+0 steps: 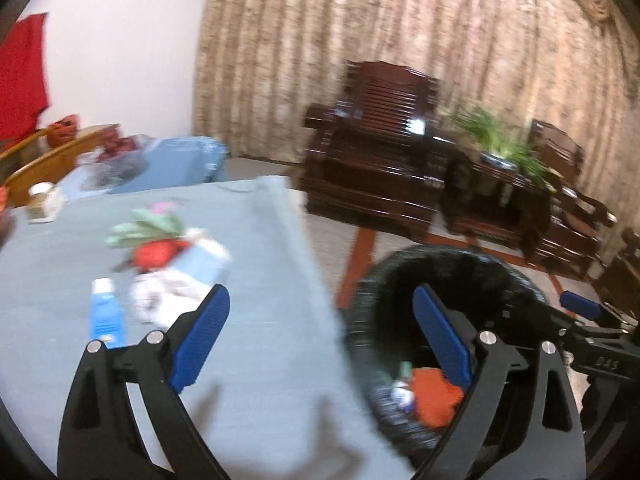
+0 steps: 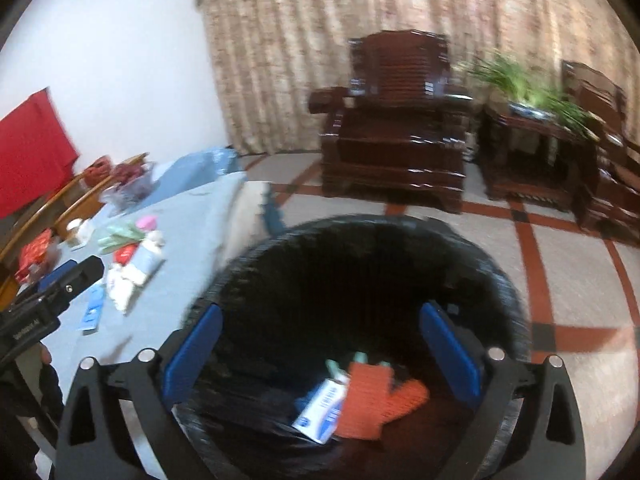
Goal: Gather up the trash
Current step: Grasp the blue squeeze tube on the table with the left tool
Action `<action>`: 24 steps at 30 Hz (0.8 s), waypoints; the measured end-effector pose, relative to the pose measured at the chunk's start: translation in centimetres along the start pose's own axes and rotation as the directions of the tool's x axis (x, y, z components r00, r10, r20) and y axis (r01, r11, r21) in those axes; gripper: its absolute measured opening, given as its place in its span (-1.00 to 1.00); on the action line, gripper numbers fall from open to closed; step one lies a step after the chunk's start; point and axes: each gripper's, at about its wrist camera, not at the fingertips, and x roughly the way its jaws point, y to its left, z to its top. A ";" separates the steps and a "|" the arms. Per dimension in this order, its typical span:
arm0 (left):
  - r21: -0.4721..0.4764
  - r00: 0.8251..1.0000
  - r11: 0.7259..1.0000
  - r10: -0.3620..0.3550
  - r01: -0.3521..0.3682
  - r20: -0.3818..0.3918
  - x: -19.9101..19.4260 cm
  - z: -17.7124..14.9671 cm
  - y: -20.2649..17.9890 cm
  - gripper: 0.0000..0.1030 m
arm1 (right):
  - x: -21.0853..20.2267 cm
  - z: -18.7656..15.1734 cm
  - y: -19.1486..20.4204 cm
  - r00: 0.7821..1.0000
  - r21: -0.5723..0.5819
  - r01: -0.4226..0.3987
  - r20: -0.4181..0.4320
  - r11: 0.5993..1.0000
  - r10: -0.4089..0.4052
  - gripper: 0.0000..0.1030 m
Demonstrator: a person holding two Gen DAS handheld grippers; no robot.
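Observation:
A black-lined trash bin stands on the floor beside the table's right edge. Inside it lie an orange glove and a white and blue box; the glove also shows in the left wrist view. My right gripper hangs open over the bin's mouth, nothing between its fingers. My left gripper is open too, straddling the table edge and the bin. On the blue tablecloth lie a blue tube, crumpled white wrapping and a red and green packet.
Dark wooden armchairs and a side table with a green plant stand by the curtain. A wooden chair, a red cloth and bagged items lie at the table's far left. Tiled floor lies right of the bin.

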 end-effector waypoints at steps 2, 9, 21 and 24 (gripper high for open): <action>-0.030 0.998 0.998 0.062 -0.062 0.010 -0.9 -0.1 2.6 0.76 | 0.6 0.3 2.5 0.999 -0.053 -0.040 0.006 0.998 0.040 0.89; -0.098 0.976 0.971 0.218 -0.216 0.004 -2.6 -0.4 9.3 0.76 | 2.4 1.0 9.6 0.990 -0.188 -0.137 0.018 0.973 0.143 0.89; -0.133 0.940 0.931 0.335 -0.341 -0.068 -1.7 -2.2 16.4 0.76 | 7.1 1.0 17.1 0.972 -0.259 -0.229 -0.010 0.938 0.235 0.88; -0.142 0.934 0.925 0.341 -0.353 -0.104 -0.3 -2.7 17.6 0.76 | 8.6 0.8 18.5 0.970 -0.264 -0.243 -0.033 0.933 0.243 0.87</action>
